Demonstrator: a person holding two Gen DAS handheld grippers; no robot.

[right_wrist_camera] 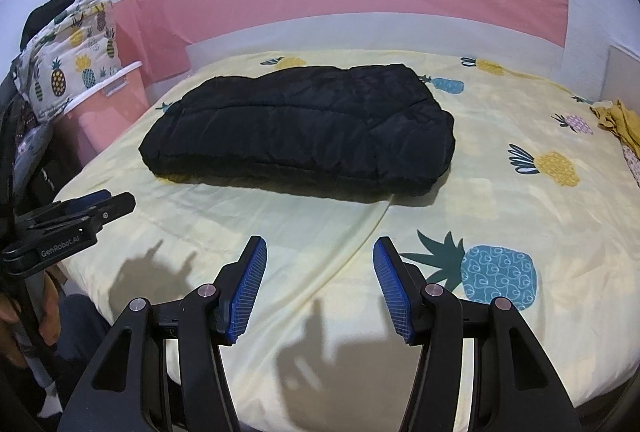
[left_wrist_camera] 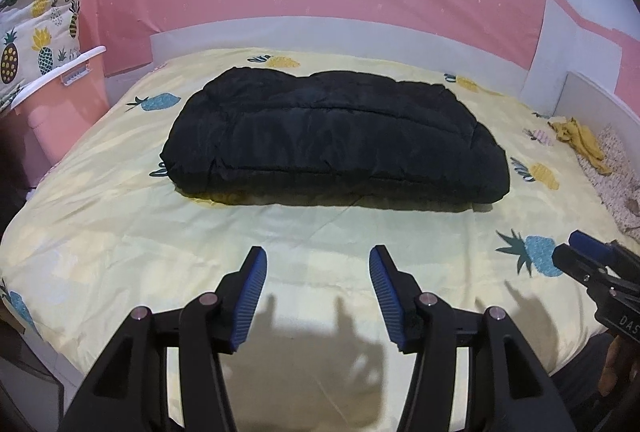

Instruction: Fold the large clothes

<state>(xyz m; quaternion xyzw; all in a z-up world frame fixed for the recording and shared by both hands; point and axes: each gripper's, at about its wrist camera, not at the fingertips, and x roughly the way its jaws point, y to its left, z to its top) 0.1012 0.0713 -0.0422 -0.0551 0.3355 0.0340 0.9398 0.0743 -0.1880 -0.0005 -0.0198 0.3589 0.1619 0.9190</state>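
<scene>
— The left gripper (left_wrist_camera: 318,264) hung over the near edge of the bed, its 2 blue ribbed pads spread wide with nothing between them. The right gripper (right_wrist_camera: 320,256) was the same: jaws parted, holding nothing, apart from the cloth.

— And the garment?

— The black padded coat (left_wrist_camera: 332,136) lay in the middle of the yellow pineapple bedsheet (left_wrist_camera: 120,232), well ahead of both grippers, touched by neither. It sat as 1 thick, rounded rectangle, layered on itself, with a neat lower edge.

— So was it finished?

— I'd judge it nearly or wholly done. No sleeve or hem stuck out that I could see, and the bundle looked compact. What might have been left was a last halving or a tidy press, but I could not tell whether either was meant.

— What was it like as stuff?

— Puffy and quilted, with stitched channels running across, a slightly shiny shell, soft bulging sides that cast a dark shadow on the sheet. The sheet was thin cotton, creased, with 1 long ridge running toward the coat (right_wrist_camera: 360,232).

— Anything else about?

— A pink bin with a white rim (left_wrist_camera: 64,72) at the left, a pineapple-print quilt (left_wrist_camera: 36,32) heaped on it, and a crumpled mustard cloth (left_wrist_camera: 580,140) by the far right edge.
</scene>
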